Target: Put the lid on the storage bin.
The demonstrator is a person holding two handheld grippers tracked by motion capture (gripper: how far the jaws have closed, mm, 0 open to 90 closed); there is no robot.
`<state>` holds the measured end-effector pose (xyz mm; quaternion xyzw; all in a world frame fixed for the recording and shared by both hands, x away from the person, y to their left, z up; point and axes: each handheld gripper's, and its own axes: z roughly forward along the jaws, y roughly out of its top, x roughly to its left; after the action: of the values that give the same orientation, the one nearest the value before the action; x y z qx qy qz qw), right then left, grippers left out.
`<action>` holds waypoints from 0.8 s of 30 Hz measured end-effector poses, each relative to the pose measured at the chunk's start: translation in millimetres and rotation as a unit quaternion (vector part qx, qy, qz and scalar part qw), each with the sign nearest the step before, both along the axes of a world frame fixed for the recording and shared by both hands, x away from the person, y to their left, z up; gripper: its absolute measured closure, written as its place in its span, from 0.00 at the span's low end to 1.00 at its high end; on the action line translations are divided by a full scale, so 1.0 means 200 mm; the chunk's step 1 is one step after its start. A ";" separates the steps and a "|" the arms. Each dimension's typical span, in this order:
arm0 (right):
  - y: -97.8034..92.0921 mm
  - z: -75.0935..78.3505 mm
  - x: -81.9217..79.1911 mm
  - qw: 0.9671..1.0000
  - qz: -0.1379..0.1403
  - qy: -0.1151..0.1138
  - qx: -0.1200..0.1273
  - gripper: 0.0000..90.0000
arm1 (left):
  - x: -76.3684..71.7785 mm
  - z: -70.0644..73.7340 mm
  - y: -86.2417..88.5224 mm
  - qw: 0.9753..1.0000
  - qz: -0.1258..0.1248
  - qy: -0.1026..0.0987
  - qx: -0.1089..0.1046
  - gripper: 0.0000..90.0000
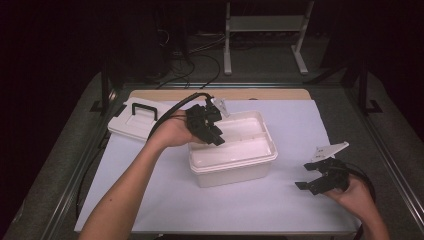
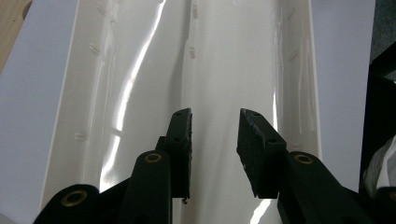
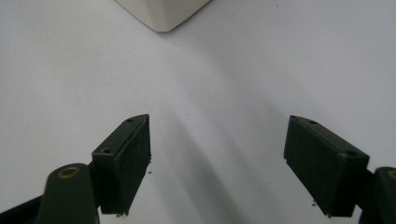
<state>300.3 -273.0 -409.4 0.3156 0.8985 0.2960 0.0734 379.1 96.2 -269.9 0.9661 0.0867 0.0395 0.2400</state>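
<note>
A white plastic bin (image 1: pixel 235 165) stands open in the middle of the table. My left gripper (image 1: pixel 216 134) hangs over its left end, jaws pointing down into it. In the left gripper view the gripper (image 2: pixel 215 126) is open a little, nothing between its jaws, and the bin's bare glossy inside (image 2: pixel 224 60) lies below. My right gripper (image 1: pixel 306 176) rests low at the table's right, well apart from the bin. In the right gripper view it (image 3: pixel 217 140) stands wide open over the white sheet (image 3: pixel 233 70), with a corner of the bin (image 3: pixel 163 14) at the top edge.
The bin's white lid (image 1: pixel 140 122) with a black handle (image 1: pixel 144 111) lies flat at the back left. A white sheet (image 1: pixel 295 125) covers the table. Metal rails (image 1: pixel 395 160) run along the table's sides. Cables and a rack's legs (image 1: pixel 227 45) lie beyond the far edge.
</note>
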 end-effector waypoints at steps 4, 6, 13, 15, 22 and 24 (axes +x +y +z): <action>0.00 0.00 0.00 1.000 -0.002 0.001 0.001 0.25 | -0.02 0.02 0.04 1.000 0.000 -0.004 -0.006 0.71; 0.00 0.00 0.00 1.000 -0.002 0.002 0.000 0.25 | -0.03 0.03 0.06 1.000 0.002 -0.004 -0.009 0.71; 0.00 0.00 0.00 1.000 -0.004 0.002 0.001 0.25 | -0.06 0.04 0.13 1.000 0.010 -0.009 -0.018 0.68; 0.01 0.00 0.00 1.000 -0.002 0.001 0.000 0.25 | -0.06 0.04 0.16 1.000 0.016 -0.009 -0.020 0.68; 0.01 0.01 0.00 1.000 0.001 0.000 0.000 0.25 | -0.08 0.07 0.23 0.999 0.026 -0.013 -0.033 0.67; 0.01 0.01 0.00 1.000 0.001 -0.001 0.000 0.25 | -0.09 0.07 0.24 0.999 0.029 -0.014 -0.035 0.66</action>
<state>300.5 -270.9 -407.8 0.3145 0.8987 0.2967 0.0737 360.7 145.0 -255.1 0.9535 0.1125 0.0568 0.2738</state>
